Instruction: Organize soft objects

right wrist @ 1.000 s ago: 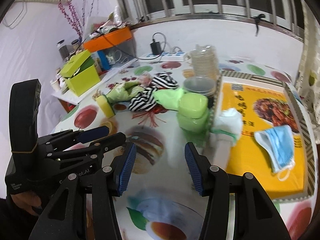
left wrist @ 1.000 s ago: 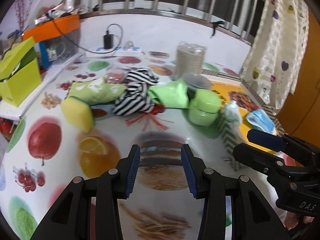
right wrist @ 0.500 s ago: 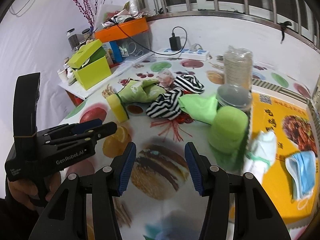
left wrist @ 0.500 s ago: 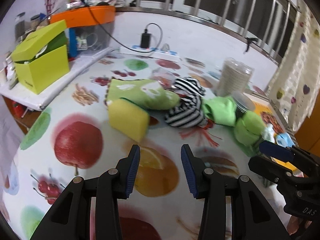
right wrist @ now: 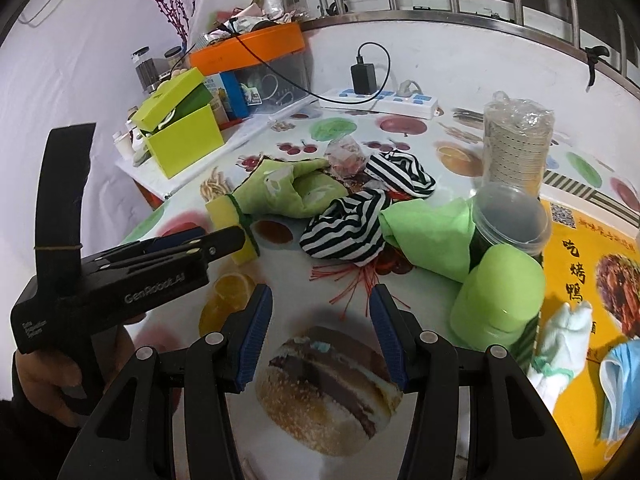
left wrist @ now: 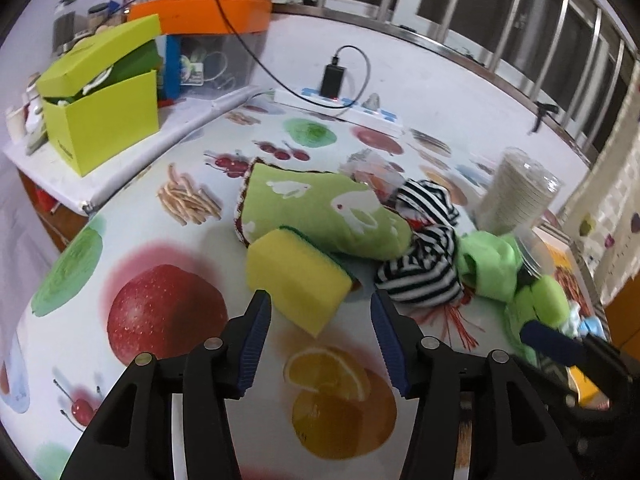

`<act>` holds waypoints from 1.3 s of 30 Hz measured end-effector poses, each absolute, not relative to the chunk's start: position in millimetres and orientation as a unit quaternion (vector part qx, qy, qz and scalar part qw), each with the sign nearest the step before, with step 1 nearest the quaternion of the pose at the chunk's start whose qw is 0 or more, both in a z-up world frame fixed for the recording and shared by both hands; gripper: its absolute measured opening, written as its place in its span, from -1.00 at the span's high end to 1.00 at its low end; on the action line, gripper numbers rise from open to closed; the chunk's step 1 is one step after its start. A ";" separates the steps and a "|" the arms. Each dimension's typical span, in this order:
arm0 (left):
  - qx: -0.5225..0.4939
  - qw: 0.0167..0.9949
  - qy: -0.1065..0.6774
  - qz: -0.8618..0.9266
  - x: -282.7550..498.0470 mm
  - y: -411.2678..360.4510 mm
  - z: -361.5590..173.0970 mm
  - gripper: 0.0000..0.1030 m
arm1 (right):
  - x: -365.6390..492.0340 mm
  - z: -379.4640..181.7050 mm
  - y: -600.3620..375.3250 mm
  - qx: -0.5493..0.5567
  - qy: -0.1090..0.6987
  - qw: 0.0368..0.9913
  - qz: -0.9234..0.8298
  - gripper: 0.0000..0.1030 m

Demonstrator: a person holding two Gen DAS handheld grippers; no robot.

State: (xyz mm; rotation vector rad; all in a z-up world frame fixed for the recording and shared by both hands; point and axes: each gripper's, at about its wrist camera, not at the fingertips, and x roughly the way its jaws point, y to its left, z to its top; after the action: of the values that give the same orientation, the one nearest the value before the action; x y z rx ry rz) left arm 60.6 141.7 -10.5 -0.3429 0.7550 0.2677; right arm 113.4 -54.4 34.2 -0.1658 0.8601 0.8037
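Observation:
A yellow sponge (left wrist: 296, 278) with a green scrub side lies on the fruit-print table, just ahead of my open left gripper (left wrist: 320, 340); it also shows in the right wrist view (right wrist: 230, 216). Behind it lie a green rabbit-print cloth (left wrist: 324, 208), a black-and-white striped cloth (left wrist: 424, 268) and a plain green cloth (left wrist: 488, 264). My right gripper (right wrist: 320, 336) is open and empty, short of the striped cloth (right wrist: 344, 228) and the green cloth (right wrist: 428, 236). The left gripper's body shows at the left of the right wrist view.
A lime-green open box (left wrist: 100, 120) stands on a white shelf at the left. A power strip (left wrist: 340, 108) lies at the back. A stack of cups (right wrist: 516, 140), a clear lidded tub (right wrist: 508, 216) and a green container (right wrist: 500, 300) stand at the right. A blue face mask (right wrist: 620, 392) lies on a yellow mat.
My left gripper has swung left and forward up to the yellow sponge. My right gripper has moved forward toward the striped and green cloths. Both stay open.

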 end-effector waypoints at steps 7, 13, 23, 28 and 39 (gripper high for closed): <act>-0.182 0.894 0.368 0.178 77.8 148.5 -18.1 -0.07 | 123.4 29.0 -46.8 -0.079 0.409 0.828 0.376 0.00; -0.182 0.891 0.365 0.200 69.0 160.6 -19.1 -0.07 | 127.7 26.5 -39.6 -0.082 0.410 0.826 0.378 0.00; -0.196 0.887 0.369 0.198 60.4 172.7 -24.3 -0.07 | 144.0 15.6 -16.0 -0.088 0.415 0.828 0.368 0.00; -0.193 0.888 0.371 0.192 65.0 173.8 -27.9 -0.07 | 158.1 6.8 -8.2 -0.086 0.424 0.832 0.348 0.00; -0.208 0.881 0.375 0.198 72.0 188.5 -35.0 0.46 | 169.0 -10.6 5.4 -0.095 0.450 0.817 0.348 0.71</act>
State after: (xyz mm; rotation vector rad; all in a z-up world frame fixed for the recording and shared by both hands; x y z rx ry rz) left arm 72.0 188.5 -35.0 -0.4333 0.7813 0.4127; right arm 169.0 5.4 -10.6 -0.2018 0.9598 0.7410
